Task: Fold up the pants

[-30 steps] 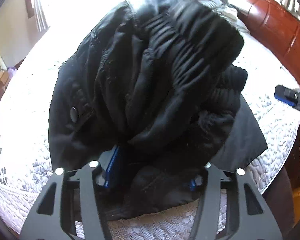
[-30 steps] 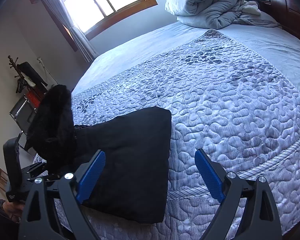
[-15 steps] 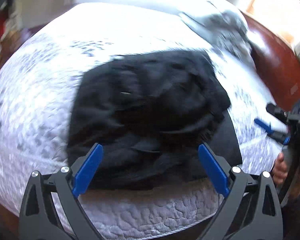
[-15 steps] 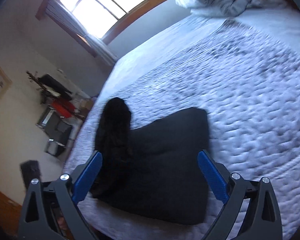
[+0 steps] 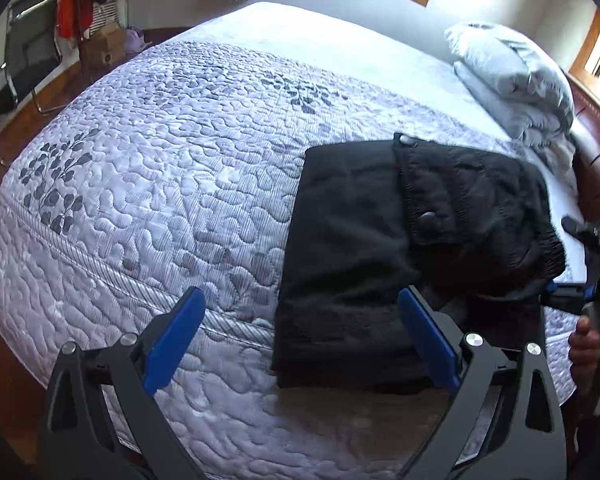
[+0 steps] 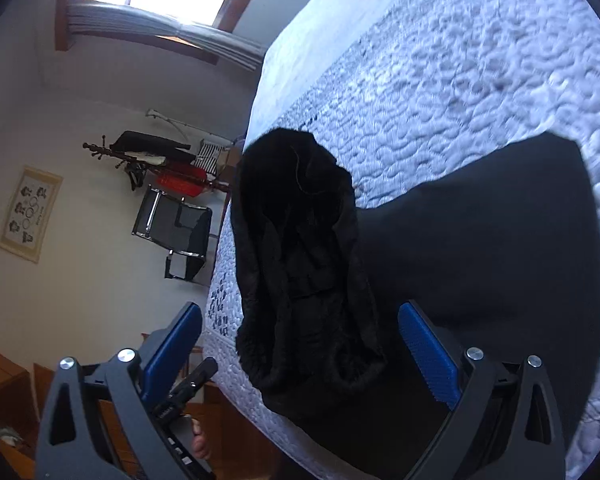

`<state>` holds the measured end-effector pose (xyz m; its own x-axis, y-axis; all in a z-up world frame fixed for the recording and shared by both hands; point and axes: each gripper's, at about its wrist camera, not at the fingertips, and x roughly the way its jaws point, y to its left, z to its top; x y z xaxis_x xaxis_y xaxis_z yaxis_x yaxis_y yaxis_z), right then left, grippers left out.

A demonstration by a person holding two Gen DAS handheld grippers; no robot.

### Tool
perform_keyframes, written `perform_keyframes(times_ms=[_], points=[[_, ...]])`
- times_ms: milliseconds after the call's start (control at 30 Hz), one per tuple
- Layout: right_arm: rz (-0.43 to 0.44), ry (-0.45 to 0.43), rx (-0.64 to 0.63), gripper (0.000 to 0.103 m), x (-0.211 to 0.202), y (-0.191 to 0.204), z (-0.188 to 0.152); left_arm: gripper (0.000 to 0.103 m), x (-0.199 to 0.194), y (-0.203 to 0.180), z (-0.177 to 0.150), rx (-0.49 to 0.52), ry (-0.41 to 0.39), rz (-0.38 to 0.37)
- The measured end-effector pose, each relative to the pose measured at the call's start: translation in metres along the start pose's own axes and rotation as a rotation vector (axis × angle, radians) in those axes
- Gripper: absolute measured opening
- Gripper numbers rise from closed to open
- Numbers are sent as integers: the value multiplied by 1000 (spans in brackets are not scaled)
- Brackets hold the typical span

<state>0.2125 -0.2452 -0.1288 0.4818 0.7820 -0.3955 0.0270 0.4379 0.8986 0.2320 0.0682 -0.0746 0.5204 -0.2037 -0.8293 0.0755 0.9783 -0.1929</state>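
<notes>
Black folded pants [image 5: 352, 256] lie lengthwise, waistband seemingly toward the headboard; both grippers' jaws spread, empty.

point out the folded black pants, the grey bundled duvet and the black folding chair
folded black pants [image 5: 348, 256], left wrist view, flat smooth panel of the fold
grey bundled duvet [image 5: 512, 76], left wrist view, middle of its top bulge
black folding chair [image 6: 176, 228], right wrist view, its dark seat panel

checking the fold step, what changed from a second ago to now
The left gripper let go of the bunched black pants, opened and drew back; they now lie folded on the quilt. The right gripper swung toward them, open throughout.
</notes>
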Motion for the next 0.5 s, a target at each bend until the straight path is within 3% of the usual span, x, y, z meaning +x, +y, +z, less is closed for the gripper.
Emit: perform_keyframes(times_ms=[167,300,367,400,500], points=[[26,54,20,99,26,-2,8,97,17,1,2,17,45,8],[24,65,8,98,42,1,12,97,12,2,4,30,33,-1],[5,60,-14,85,49,4,14,97,8,1,5,42,23,-2],[1,61,-24,65,51,5,15,97,5,0,7,51,17,-3],[40,52,-8,51,55,2,15,97,-1,-2,9,68,4,6]])
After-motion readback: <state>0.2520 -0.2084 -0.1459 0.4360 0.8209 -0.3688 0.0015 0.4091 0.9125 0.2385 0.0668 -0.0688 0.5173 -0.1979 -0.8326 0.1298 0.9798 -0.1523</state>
